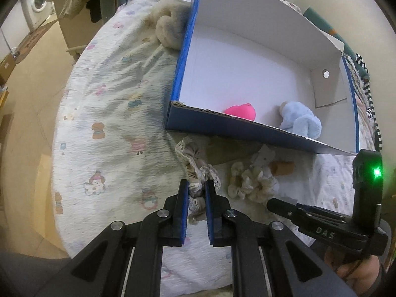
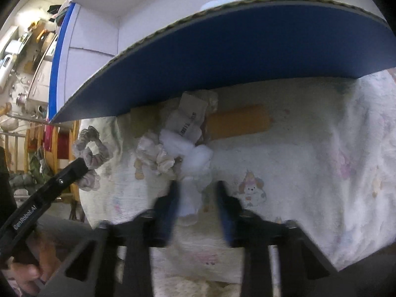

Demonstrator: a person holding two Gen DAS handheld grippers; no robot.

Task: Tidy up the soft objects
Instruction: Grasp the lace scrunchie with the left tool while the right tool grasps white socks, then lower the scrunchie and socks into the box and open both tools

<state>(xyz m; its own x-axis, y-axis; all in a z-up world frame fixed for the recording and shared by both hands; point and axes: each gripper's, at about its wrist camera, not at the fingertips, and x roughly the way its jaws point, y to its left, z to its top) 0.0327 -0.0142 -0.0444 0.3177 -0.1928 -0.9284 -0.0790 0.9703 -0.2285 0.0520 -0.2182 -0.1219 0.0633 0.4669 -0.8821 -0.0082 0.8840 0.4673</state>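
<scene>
My left gripper (image 1: pixel 197 185) is shut on a beige lace-trimmed scrunchie (image 1: pixel 195 163) lying on the bedsheet in front of the blue cardboard box (image 1: pixel 217 121). The box holds a pink soft toy (image 1: pixel 241 111) and a light blue plush (image 1: pixel 300 120). A cream scrunchie (image 1: pixel 250 180) lies right of my left gripper. My right gripper (image 2: pixel 196 193) is open around a white fluffy soft object (image 2: pixel 195 158). The cream scrunchie (image 2: pixel 156 154) and the beige scrunchie (image 2: pixel 92 153) lie to its left, the beige one in the left gripper's fingers (image 2: pixel 74 170).
A paper tag (image 2: pixel 188 118) and an orange cylinder (image 2: pixel 237 123) lie by the box's front wall. A cream fluffy item (image 1: pixel 170 29) rests left of the box. The bed edge drops to the floor on the left. A washing machine (image 1: pixel 37 5) stands far off.
</scene>
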